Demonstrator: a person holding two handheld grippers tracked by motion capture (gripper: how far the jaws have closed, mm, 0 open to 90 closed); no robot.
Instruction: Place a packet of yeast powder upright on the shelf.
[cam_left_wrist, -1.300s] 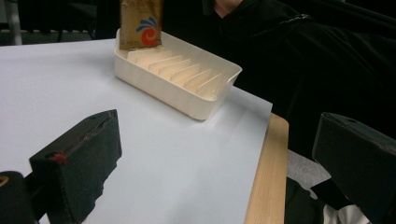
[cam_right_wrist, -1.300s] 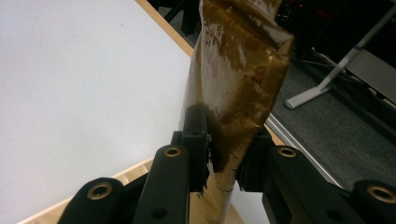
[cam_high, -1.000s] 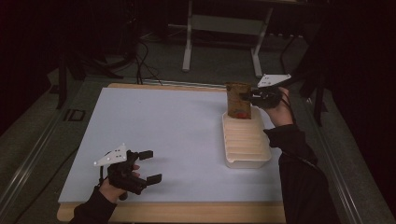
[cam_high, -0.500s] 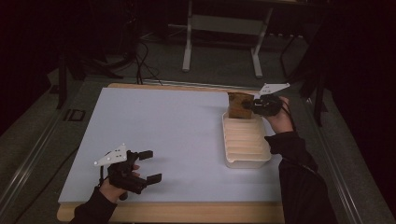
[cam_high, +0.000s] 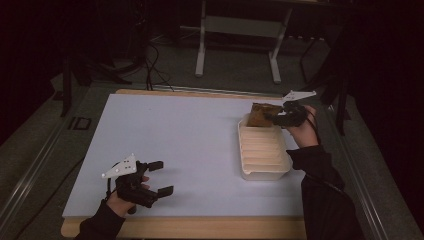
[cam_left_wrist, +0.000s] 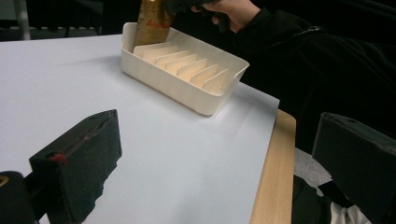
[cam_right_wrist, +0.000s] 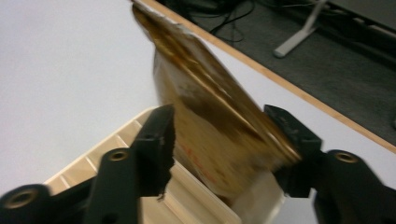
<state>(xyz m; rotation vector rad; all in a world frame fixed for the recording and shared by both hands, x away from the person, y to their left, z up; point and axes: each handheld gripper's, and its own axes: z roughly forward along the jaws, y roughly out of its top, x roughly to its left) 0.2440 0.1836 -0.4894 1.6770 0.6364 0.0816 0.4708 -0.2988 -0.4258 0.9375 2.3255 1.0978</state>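
1. Table (cam_high: 200, 150): pale white top with a wooden rim showing along the near and far edges; dark floor, cables and a metal stand behind the far edge.
2. Tray (cam_high: 262, 152): cream plastic, oblong, divided by a row of upright slats into narrow slots. It sits toward the right edge of the table, its long side running from near to far. In the left gripper view the tray (cam_left_wrist: 187, 74) shows its slats stepping away toward the far end.
3. Packet (cam_high: 261, 115): flat, brown-gold, with reddish lettering. It stands tilted at the far end of the tray, its lower edge down among the last slots. In the right gripper view the packet (cam_right_wrist: 210, 121) leans between the two black jaws.
4. Right gripper (cam_high: 280, 117): held in the person's right hand (cam_high: 302, 131) at the far right of the table, jaws closed onto the packet from both flat sides.
5. Left gripper (cam_high: 161, 177): held in the left hand (cam_high: 125, 197) near the near left corner, jaws spread wide and holding nothing, well apart from the tray.
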